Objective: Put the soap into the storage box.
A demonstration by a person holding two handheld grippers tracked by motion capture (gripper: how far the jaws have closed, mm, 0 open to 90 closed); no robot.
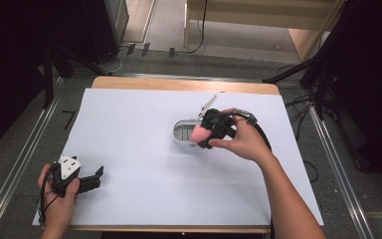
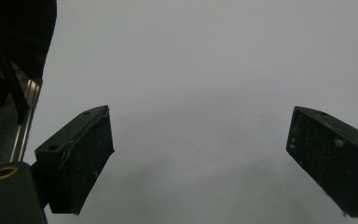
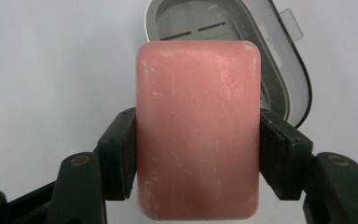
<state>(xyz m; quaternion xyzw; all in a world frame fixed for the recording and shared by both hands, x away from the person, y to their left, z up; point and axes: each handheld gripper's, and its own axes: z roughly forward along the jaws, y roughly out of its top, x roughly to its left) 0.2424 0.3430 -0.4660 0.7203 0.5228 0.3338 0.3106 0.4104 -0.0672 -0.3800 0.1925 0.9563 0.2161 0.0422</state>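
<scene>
A white sheet [image 1: 144, 149] covers the wooden table [image 1: 179, 83] (grey floor around). Right gripper [image 3: 198, 140] clamps a pink soap [image 3: 198, 128] over an open box [image 3: 223, 28] — left gripper [image 2: 200, 158] rests gaping near the sheet's corner.

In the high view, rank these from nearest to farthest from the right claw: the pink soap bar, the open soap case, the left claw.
1. The pink rectangular soap bar, clamped in the right claw.
2. The grey oval plastic soap case with its lid up, on the white sheet just beyond the bar.
3. The left claw, far off at the table's near left corner.
</scene>
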